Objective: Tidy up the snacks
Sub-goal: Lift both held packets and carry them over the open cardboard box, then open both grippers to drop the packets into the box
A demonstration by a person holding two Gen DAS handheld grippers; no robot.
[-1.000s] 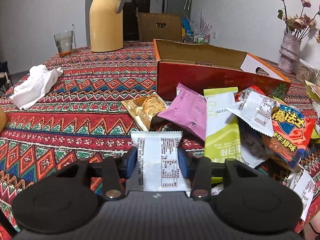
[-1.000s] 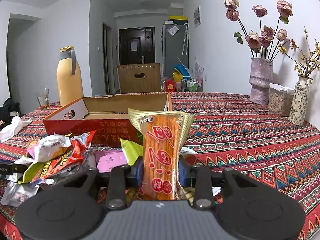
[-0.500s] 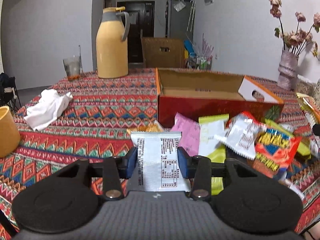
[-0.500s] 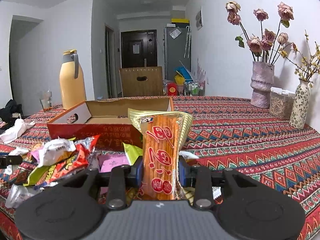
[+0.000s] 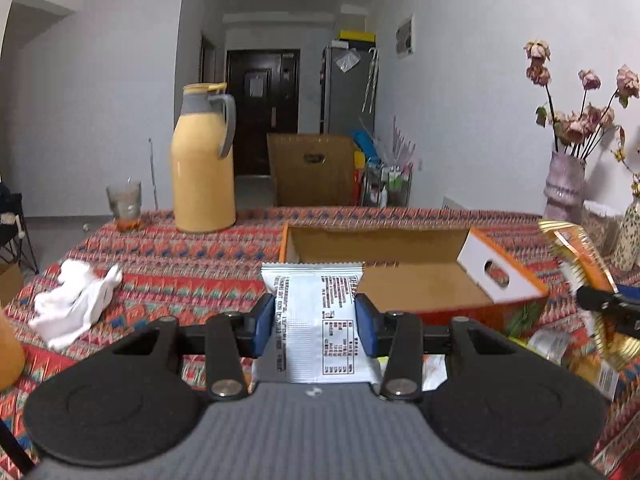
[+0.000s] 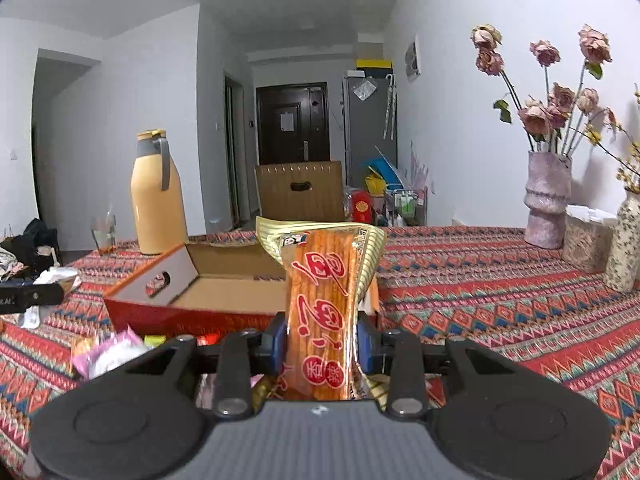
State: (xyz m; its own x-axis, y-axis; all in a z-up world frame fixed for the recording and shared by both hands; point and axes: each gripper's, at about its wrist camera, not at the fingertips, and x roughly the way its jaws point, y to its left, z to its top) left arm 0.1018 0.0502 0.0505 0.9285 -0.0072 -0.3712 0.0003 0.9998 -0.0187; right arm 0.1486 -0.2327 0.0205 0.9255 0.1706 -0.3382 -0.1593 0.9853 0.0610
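My left gripper (image 5: 315, 323) is shut on a white snack packet (image 5: 318, 320) with black print, held above the table in front of the open red cardboard box (image 5: 400, 276). My right gripper (image 6: 320, 338) is shut on a long orange snack pack (image 6: 322, 308) with gold edges and red characters, upright before the same box (image 6: 208, 296). That orange pack (image 5: 580, 264) and the right gripper's finger show at the right edge of the left wrist view. A pink packet (image 6: 108, 354) and other loose snacks lie low by the box.
On the patterned tablecloth (image 6: 480, 280) stand a yellow thermos jug (image 5: 202, 164), a glass (image 5: 125, 206), a white crumpled cloth (image 5: 74, 304) and two flower vases (image 6: 548, 200) with a jar beside them. A brown carton (image 5: 314, 170) sits behind the table.
Both grippers rose with their packets still held. The left view tilted up, so the snack pile dropped out of sight and the box's inside shows. The right gripper neared the box.
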